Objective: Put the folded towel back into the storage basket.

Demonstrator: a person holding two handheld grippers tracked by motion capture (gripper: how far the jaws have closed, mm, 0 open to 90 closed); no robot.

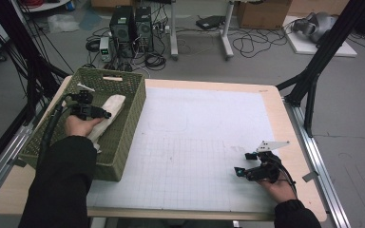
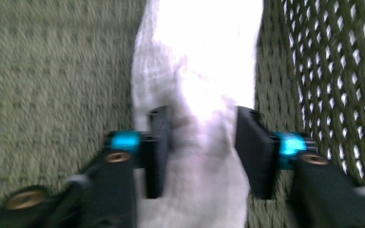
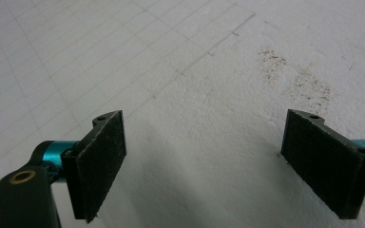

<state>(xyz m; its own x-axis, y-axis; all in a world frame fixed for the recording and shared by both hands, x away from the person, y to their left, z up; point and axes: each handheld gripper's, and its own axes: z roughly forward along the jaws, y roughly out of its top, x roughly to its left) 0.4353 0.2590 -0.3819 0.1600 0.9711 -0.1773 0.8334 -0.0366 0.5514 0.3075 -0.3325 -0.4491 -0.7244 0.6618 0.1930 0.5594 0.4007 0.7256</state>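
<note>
A white folded cloth [image 1: 112,106] lies inside the green woven basket [image 1: 123,124] at the table's left. My left gripper [image 1: 105,114] reaches into the basket over the cloth. In the left gripper view, which is blurred, the cloth [image 2: 199,57] runs between the two black pads of my left gripper [image 2: 204,142]; the pads stand at its sides without squeezing it, and the basket floor [image 2: 52,71] lies below. My right gripper [image 1: 241,164] rests low at the table's front right, pointing left. Its jaws [image 3: 204,142] stand wide apart with nothing between them, over the white grid mat [image 3: 180,61].
The white grid mat [image 1: 204,137] covers most of the wooden table [image 1: 285,123]. A faint brown smudge [image 3: 294,80] marks the mat ahead of the right gripper. Black frame legs [image 1: 313,71] stand at the right; computers and cables [image 1: 133,28] lie on the floor beyond.
</note>
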